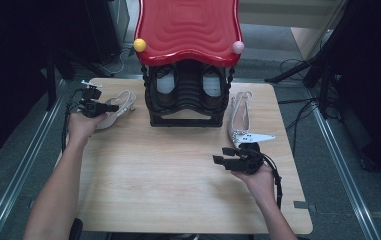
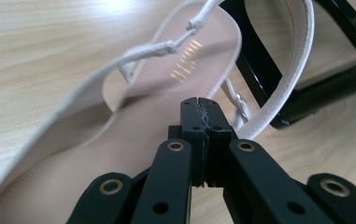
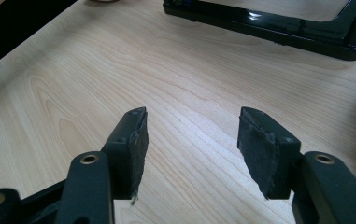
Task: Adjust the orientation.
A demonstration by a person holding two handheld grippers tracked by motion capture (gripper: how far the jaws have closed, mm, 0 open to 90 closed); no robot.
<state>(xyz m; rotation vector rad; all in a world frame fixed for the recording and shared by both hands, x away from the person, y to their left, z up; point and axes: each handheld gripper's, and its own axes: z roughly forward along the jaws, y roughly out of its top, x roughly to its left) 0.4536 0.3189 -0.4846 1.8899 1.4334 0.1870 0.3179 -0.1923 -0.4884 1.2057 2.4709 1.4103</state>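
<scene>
- The left gripper [image 1: 112,107] sits at the far left of the desk [image 1: 178,170], its jaws pressed together with no gap between the pads.
- In the left gripper view, the left gripper [image 2: 199,105] has its tips over the insole of a pale slingback shoe [image 2: 119,140]. The pictures do not show whether anything is pinched between the pads; they look shut on themselves.
- That pale slingback shoe [image 1: 117,107] lies on its side on the desk, just left of the black shoe rack [image 1: 188,97]. Its thin strap [image 2: 157,49] arches above the footbed, and a small buckle [image 2: 240,100] shows just beside the gripper tips.
- The right gripper [image 1: 221,156] is held low over the right part of the desk, jaws spread wide and pointing left across the bare wood.
- In the right gripper view, the right gripper [image 3: 192,140] has nothing between its pads [image 3: 138,144]; only the wood grain shows through the gap.
- A second shoe [image 1: 240,120], pale with a pointed toe and a jewelled trim, lies on the desk just beyond the right gripper, along the right side of the rack. The gripper does not touch it.
- The rack stands at the far middle of the desk under a red wavy top [image 1: 188,27]; the rack's base edge [image 3: 269,23] shows in the right gripper view, well apart from the jaws.
</scene>
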